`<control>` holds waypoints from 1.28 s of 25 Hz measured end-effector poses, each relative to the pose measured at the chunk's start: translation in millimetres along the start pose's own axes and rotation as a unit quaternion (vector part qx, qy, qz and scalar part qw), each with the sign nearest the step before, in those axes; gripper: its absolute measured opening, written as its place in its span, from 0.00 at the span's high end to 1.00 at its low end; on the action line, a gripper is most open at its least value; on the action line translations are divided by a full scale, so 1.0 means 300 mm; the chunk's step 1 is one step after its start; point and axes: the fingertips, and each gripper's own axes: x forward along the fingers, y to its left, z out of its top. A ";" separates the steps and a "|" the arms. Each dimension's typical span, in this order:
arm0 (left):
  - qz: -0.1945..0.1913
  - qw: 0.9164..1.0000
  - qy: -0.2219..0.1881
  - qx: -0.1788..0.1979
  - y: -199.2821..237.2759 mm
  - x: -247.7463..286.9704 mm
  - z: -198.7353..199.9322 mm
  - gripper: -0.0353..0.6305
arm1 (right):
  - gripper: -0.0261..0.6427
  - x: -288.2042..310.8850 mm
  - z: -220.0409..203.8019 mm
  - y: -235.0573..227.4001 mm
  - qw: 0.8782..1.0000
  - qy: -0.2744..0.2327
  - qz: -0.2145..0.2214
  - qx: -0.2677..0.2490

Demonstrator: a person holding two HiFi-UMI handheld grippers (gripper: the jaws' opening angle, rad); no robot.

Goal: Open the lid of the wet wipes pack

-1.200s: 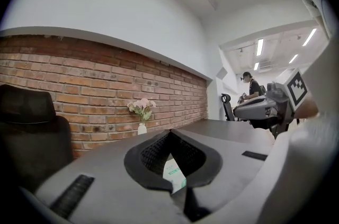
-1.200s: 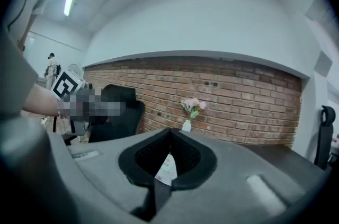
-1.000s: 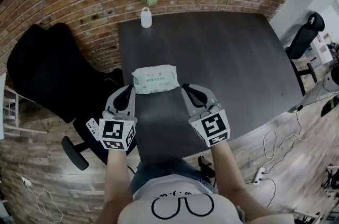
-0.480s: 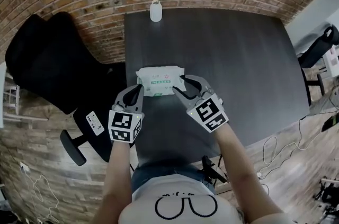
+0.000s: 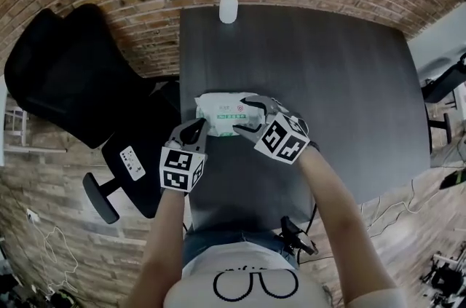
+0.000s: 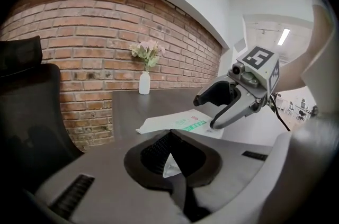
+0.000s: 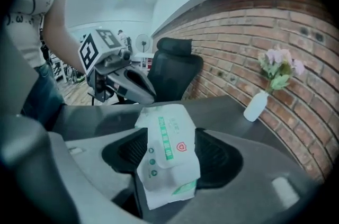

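Note:
The white wet wipes pack [image 5: 218,110] with green print lies flat on the dark table [image 5: 328,81]; its lid is down. My left gripper [image 5: 198,126] is at the pack's near-left corner. In the left gripper view its tips [image 6: 169,135] are pinched together on that corner of the pack [image 6: 180,122]. My right gripper [image 5: 242,115] straddles the right end, its jaws opening wide. In the right gripper view the pack [image 7: 167,149] lies between the pads [image 7: 212,157] with a gap on each side.
A white vase of pink flowers [image 5: 228,8] stands at the table's far edge against the brick wall. A black office chair [image 5: 65,81] stands left of the table. Bare tabletop stretches to the right of the pack.
Both grippers came down and forward from the near table edge to the pack. The right jaws went from shut to wide around its right end; the left reached its near-left corner.

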 end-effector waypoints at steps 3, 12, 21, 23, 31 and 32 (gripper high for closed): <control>0.002 1.000 0.013 -0.006 0.008 0.027 -0.030 0.95 | 0.56 0.046 -0.019 0.003 0.999 0.015 0.023 -0.023; 0.003 0.999 0.028 -0.019 0.018 0.068 -0.079 0.95 | 0.58 0.104 -0.045 0.003 0.996 0.016 0.078 -0.048; 0.008 0.999 0.036 -0.013 0.022 0.073 -0.088 0.95 | 0.62 0.115 -0.047 -0.013 0.989 0.014 0.143 0.026; 0.008 0.999 0.037 -0.014 0.021 0.071 -0.090 0.95 | 0.62 0.112 -0.047 -0.014 0.986 0.016 0.158 0.043; 0.004 0.999 0.037 -0.013 0.020 0.072 -0.087 0.95 | 0.62 0.106 -0.036 -0.026 0.977 0.008 0.196 0.088; 0.004 0.999 0.037 -0.013 0.020 0.072 -0.088 0.95 | 0.62 0.104 -0.036 -0.027 0.976 0.007 0.198 0.094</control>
